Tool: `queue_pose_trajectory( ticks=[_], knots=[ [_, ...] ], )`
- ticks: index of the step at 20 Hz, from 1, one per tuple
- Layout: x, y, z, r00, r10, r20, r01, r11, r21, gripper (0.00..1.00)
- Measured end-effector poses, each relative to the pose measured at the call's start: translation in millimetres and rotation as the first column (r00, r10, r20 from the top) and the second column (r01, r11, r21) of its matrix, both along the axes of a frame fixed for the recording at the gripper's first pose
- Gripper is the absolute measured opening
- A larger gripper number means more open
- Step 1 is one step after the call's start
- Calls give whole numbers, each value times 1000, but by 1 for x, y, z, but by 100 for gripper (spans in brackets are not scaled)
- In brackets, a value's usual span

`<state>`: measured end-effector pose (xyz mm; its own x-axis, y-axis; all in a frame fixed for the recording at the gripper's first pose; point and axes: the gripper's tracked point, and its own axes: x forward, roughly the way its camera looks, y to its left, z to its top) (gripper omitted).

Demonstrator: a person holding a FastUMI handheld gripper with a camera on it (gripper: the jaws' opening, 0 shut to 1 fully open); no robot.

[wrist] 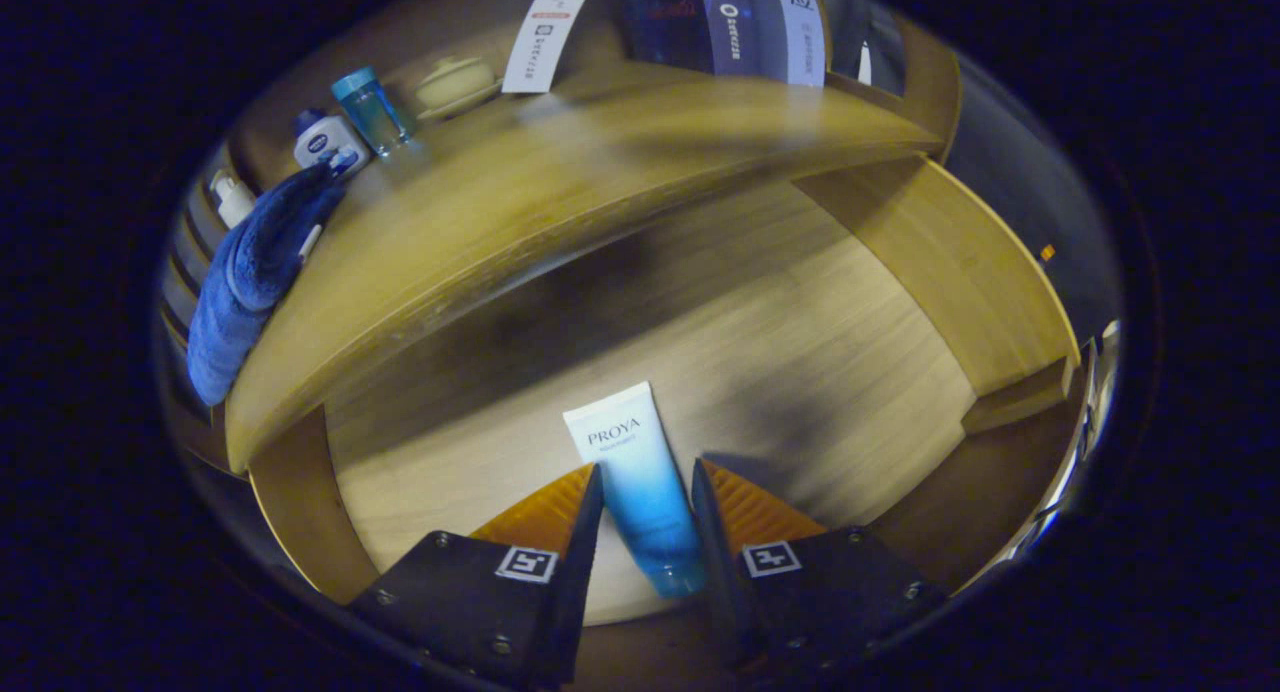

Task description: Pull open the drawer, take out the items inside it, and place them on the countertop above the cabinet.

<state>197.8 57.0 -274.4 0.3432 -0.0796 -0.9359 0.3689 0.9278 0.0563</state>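
Observation:
A white-and-blue tube [635, 472] lies lengthways between my two fingers, cap end toward me and flat white end pointing away. My gripper [647, 465] is shut on the tube, with both pads against its sides. The tube looks sharp while everything behind it is smeared. Below and beyond it is the open wooden drawer [950, 262], whose pale floor holds nothing else that I can see. The wooden countertop [560, 182] curves across above the drawer, beyond the fingers.
Along the countertop's far left lie a folded blue towel [250, 272], a white pump bottle [232, 198], a white jar with a blue lid [325, 137], a blue cup [368, 107] and a pale lidded bowl [455, 82]. The drawer's front rail [310, 492] is near my left finger.

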Motion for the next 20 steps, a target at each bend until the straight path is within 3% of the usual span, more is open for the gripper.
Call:
queue_pose_trajectory(
  ticks=[5, 9, 10, 14, 15, 16, 17, 20],
  knots=[
    [-5, 2, -4, 998, -56, -38, 58, 997, 52, 55],
    [1, 0, -2, 999, -33, 7, 32, 999, 35, 47],
    [3, 0, -4, 999, -25, 24, 24, 999, 32, 41],
    [6, -9, 6, 998, 38, 40, -36, 998, -53, 40],
    [7, -10, 16, 997, 68, 45, -64, 994, -86, 29],
    [8, -12, 27, 993, 111, 33, -106, 987, -124, 29],
    [8, -14, 30, 991, 135, 14, -131, 977, -168, 11],
    [5, -9, 53, 991, 132, 26, -124, 972, -201, 11]
  ],
)
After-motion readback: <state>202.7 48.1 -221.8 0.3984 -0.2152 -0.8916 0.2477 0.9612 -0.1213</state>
